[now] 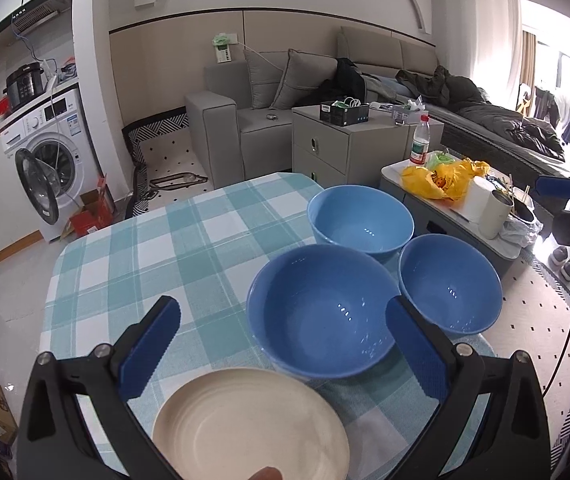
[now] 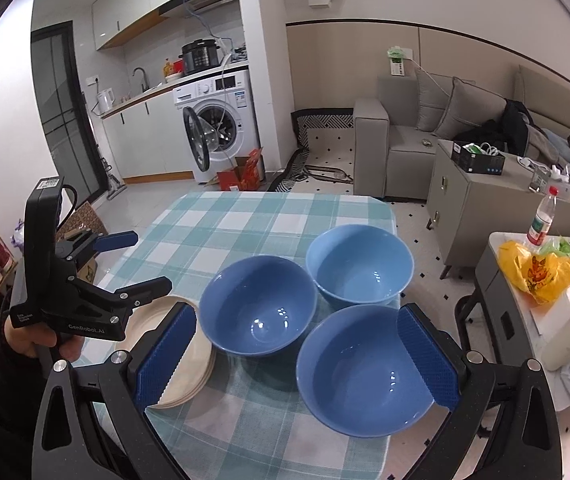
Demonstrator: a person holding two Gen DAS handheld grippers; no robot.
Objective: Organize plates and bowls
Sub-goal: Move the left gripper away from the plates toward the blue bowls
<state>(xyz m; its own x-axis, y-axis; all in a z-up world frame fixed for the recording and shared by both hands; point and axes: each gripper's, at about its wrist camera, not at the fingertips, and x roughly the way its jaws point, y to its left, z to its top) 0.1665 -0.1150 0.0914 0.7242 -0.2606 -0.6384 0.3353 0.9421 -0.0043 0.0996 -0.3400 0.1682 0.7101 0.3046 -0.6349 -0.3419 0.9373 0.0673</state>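
Bowls: three blue ones grouped in a triangle on the checked tablecloth (image 2: 245, 220), toward the table's right side, rims near or touching. Largest-looking is the near-right bowl (image 2: 365, 372), sitting at the table edge; middle bowl (image 2: 259, 304) just left of it; far bowl (image 2: 359, 264) behind both. All upright, empty, none nested yet, so judged the stacking step hasn't begun.

Plates: cream plate stack (image 2: 189, 360) left of the middle bowl, several plates deep, edges roughly aligned; prob. already gathered. From the left wrist view the top plate (image 1: 251, 424) sits low between the fingers, not gripped.

Right gripper (image 2: 297, 360): jaws spread wide, holding nothing, hovering with the near-right bowl framed between the blue pads. Judged lined up to take that bowl by its rim, since it's closest and most exposed at the edge.

Left gripper (image 1: 281, 346): also wide open, empty, above the plates and aimed toward the middle bowl. Person's hand (image 2: 41, 340) grips its handle.

Risk: glazed rims, pads may slip.
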